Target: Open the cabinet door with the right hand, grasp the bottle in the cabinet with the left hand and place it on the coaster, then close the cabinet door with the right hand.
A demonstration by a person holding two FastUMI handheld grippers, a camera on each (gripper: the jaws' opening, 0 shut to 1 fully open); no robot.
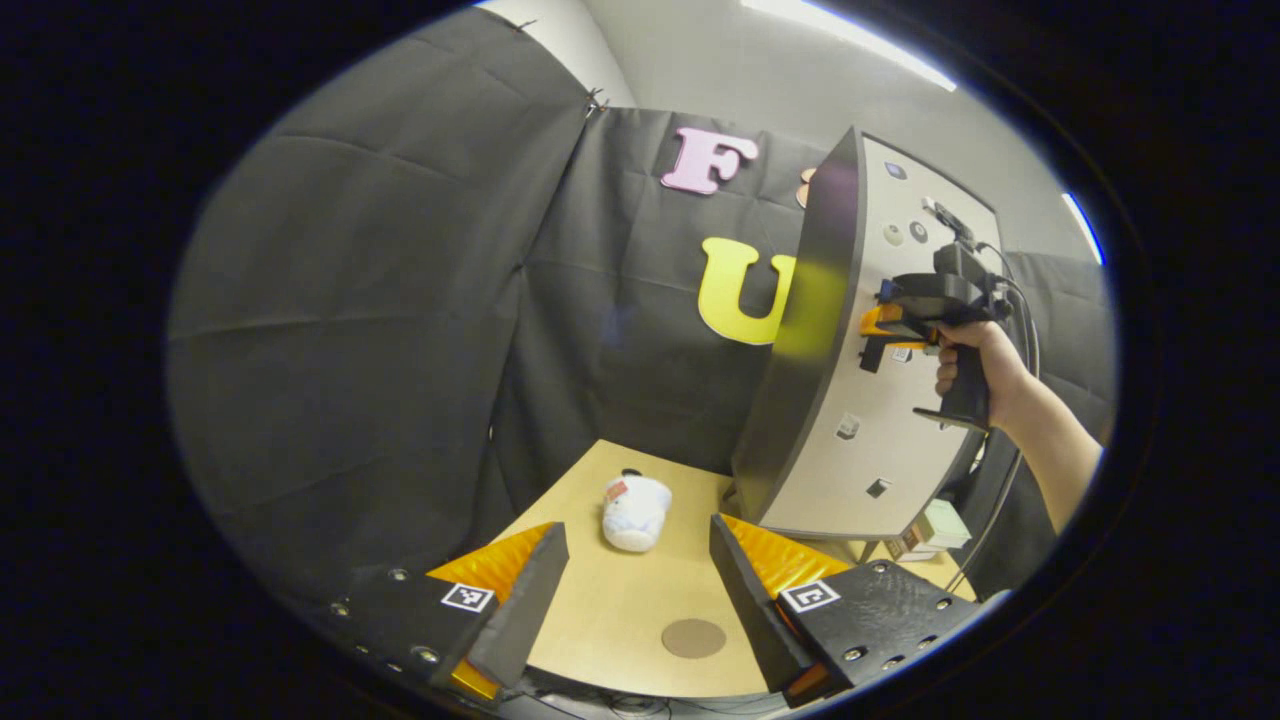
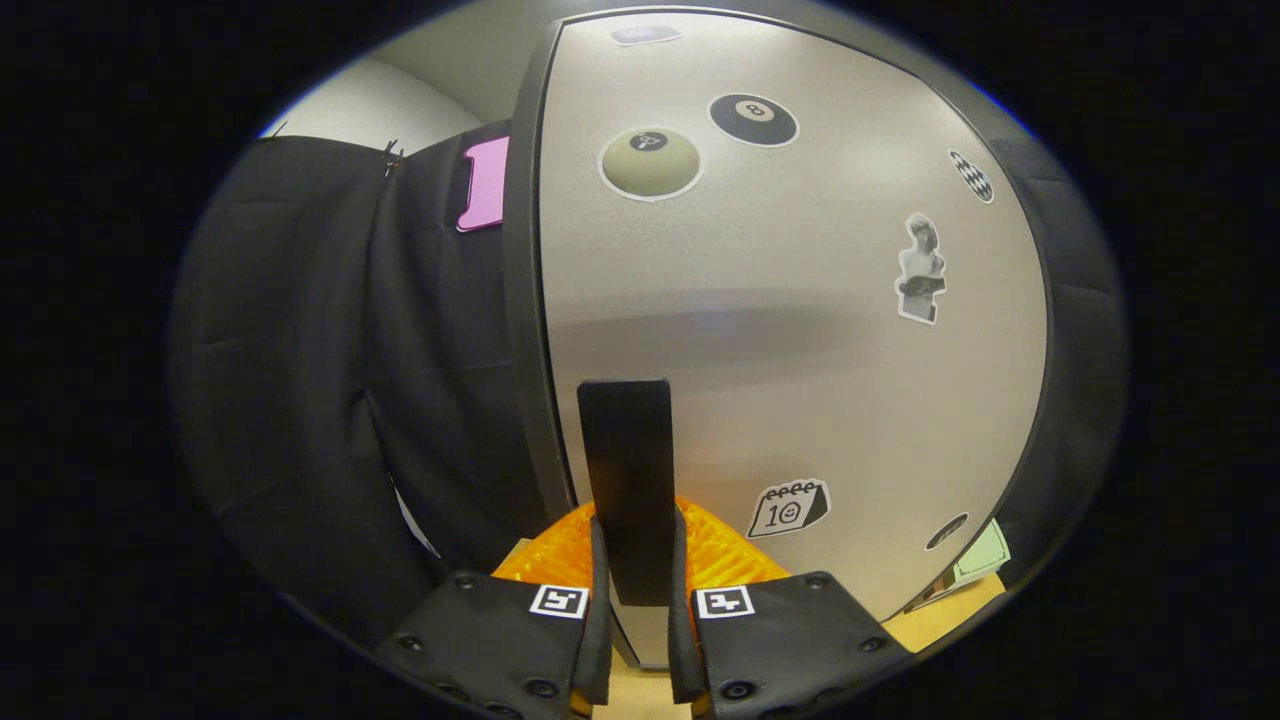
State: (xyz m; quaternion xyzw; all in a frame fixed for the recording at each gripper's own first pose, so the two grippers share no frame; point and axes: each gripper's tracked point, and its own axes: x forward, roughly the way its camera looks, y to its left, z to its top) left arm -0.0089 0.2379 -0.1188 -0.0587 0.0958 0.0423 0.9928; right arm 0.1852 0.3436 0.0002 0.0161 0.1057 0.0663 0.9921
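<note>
Right claw (image 2: 632, 640) pinching the dark upright handle (image 2: 626, 480) on the cabinet door (image 2: 780, 330), a hand (image 1: 975, 365) holding that claw against the door's sticker-covered face. Left claw (image 1: 635, 610) spread wide above the surface (image 1: 620, 600). Bottle (image 1: 635, 512) on the surface towards its far edge, beside the door; round coaster (image 1: 694, 638) near the front edge, apart from the bottle.
</note>
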